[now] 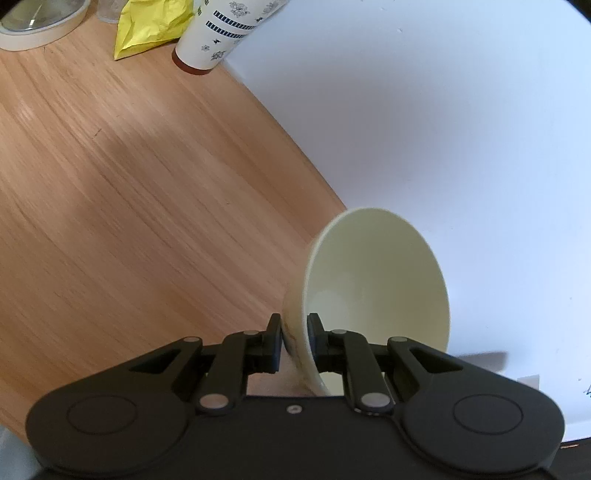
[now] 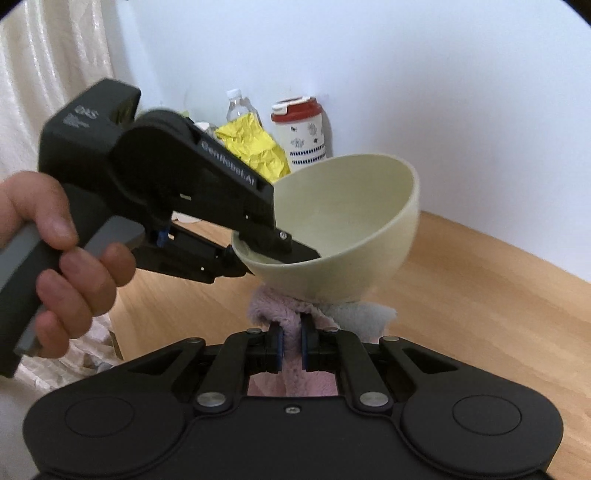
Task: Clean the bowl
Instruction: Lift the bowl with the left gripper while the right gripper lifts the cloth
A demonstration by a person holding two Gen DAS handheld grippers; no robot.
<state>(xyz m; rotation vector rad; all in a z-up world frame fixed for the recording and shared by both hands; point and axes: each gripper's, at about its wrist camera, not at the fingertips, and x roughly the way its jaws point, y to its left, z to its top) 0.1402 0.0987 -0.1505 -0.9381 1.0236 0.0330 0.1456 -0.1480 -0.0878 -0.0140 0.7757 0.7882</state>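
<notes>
A cream bowl (image 1: 373,291) hangs in the air above the wooden table (image 1: 122,177), tipped on its side. My left gripper (image 1: 294,334) is shut on its rim, one finger inside and one outside. In the right wrist view the same bowl (image 2: 354,221) is seen from the side, held at its near rim by the left gripper (image 2: 284,251) in a person's hand (image 2: 62,266). My right gripper (image 2: 291,341) is shut on a pink and grey fluffy cloth (image 2: 280,314), which presses against the underside of the bowl.
At the back of the table stand a patterned tumbler with a red lid (image 2: 303,136), a crumpled yellow bag (image 2: 255,147), a clear bottle (image 2: 240,107) and a round white-rimmed object (image 1: 40,22). A white wall (image 1: 443,110) borders the table.
</notes>
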